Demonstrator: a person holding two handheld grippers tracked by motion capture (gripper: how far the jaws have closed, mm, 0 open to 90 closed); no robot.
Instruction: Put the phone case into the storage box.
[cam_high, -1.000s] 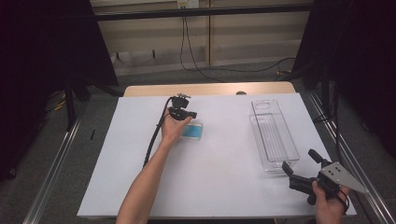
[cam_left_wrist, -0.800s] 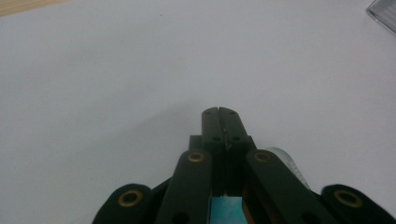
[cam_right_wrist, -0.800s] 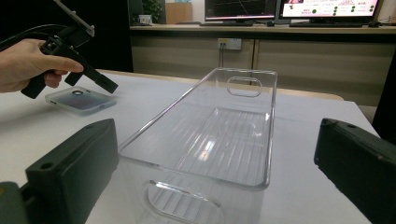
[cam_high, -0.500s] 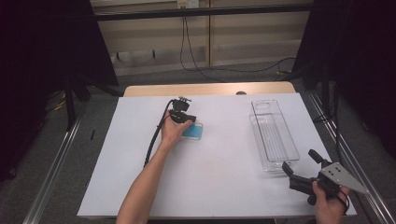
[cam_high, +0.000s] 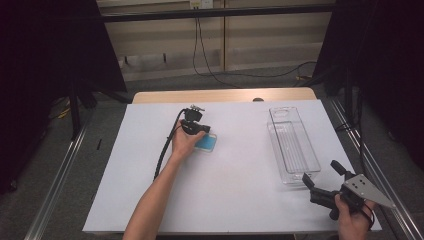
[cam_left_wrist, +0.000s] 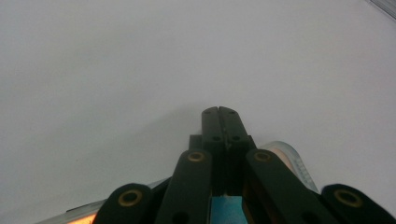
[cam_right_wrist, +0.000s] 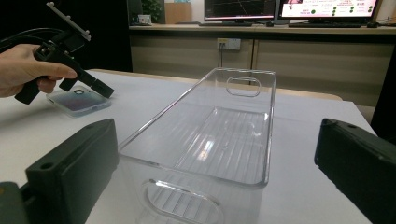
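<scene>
High view, white table (cam_high: 240, 200), grey floor (cam_high: 45, 165), dark curtains (cam_high: 45, 60)

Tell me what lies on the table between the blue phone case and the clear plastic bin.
Nothing: in the high view the white table is bare between the blue phone case under the left gripper and the clear bin.

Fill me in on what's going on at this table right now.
A person holds a gripper in each hand over a white table. The left gripper, jaws shut, has its tip down on a blue phone case lying flat near the table's middle. The right gripper hovers open at the near end of an empty clear plastic bin, touching nothing. The case is not in the bin.
</scene>
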